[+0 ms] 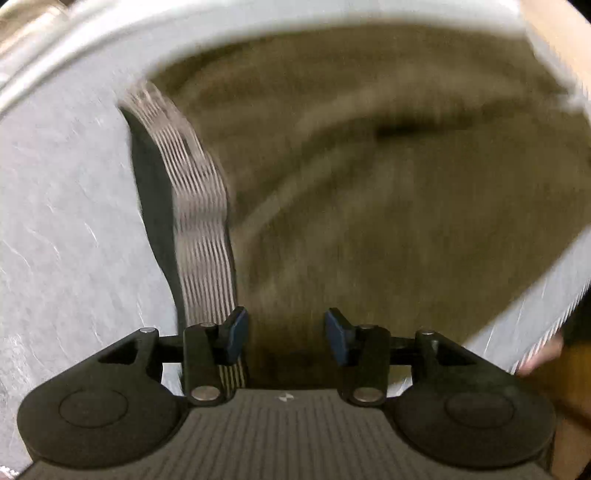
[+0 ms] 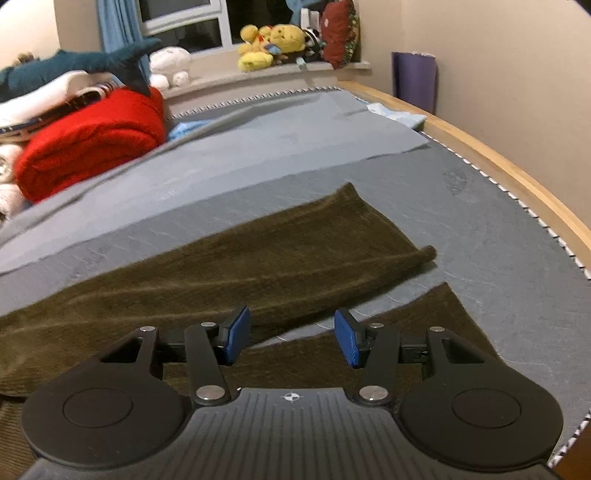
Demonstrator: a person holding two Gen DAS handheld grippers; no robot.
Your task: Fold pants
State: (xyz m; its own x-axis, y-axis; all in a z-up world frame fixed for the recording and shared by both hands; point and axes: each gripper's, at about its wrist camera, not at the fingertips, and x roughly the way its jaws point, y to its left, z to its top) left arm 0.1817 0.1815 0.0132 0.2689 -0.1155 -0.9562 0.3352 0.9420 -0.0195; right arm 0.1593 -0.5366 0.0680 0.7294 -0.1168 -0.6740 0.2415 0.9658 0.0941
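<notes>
The pants point(image 2: 258, 258) lie spread on the grey bed cover point(image 2: 480, 206), legs splayed apart toward the foot, laid flat so one leg can be brought over the other. The left gripper point(image 1: 286, 334) points down at the striped waistband point(image 1: 201, 206), jaws apart and gripping nothing in a motion-blurred view. The right gripper point(image 2: 291, 338) hovers between the legs, jaws released and empty.

A bed with a grey blanket point(image 2: 498, 229) and a light wooden frame point(image 2: 491, 155) fills the room, beige walls point(image 2: 517, 55) rising at 2 o'clock. At 12 o'clock a dark window point(image 2: 192, 33) with a blue curtain point(image 2: 118, 26) sits above a sill point(image 2: 258, 75) crowded with plush toys point(image 2: 273, 40). A purple rolled mat point(image 2: 413, 77) stands at 1 o'clock.
</notes>
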